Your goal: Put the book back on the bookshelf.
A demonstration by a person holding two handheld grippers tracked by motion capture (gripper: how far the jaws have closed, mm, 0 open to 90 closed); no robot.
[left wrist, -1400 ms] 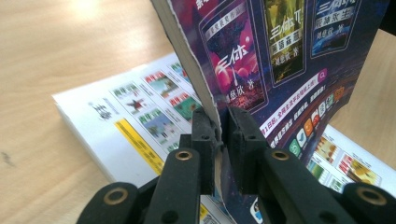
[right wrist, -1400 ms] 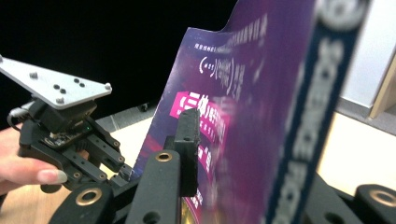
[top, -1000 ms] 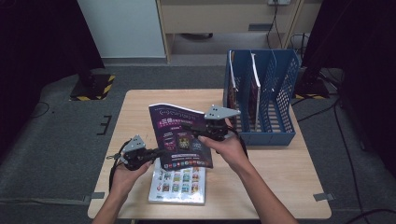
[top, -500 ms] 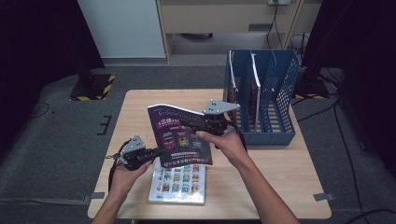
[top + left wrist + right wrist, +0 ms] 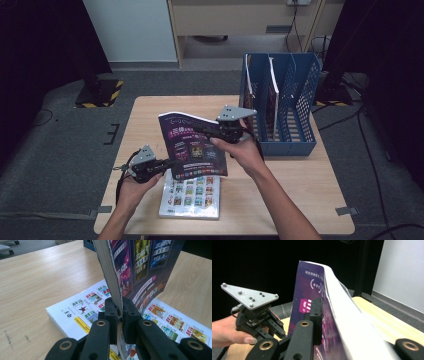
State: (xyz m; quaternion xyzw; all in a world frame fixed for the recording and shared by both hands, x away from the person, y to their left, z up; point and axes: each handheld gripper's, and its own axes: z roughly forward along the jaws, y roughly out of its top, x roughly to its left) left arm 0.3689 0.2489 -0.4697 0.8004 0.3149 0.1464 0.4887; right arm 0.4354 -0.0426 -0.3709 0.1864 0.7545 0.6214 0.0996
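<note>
Left hand-held gripper [image 5: 165, 163]: jaws pinched hard on the purple book [image 5: 192, 146] at its lower left corner, page edge clamped between the pads [image 5: 111, 312]. Nearest to the person.
Right hand-held gripper [image 5: 202, 129]: jaws had just been closing on the book's upper right edge; one jaw lay flat on the cover [image 5: 315, 312], the other sat behind the pages, so the book was between them and looked gripped.
Purple book: held off the table [image 5: 300, 200] between both hands, tilted up, cover facing the person, long axis running from low-left to high-right.
White book [image 5: 191, 195]: flat on the table right under the purple one, not touching it as far as I could tell.
Blue file rack [image 5: 300, 107]: far right of the table, slots open upward, two books already standing in the left slots, right slots free.
Key relation: rack sat to the right of and beyond the book. Right gripper was the nearer hand to it.
Judgement: next move likely needs the book turned fully upright, spine in line with a slot, then carried right.
</note>
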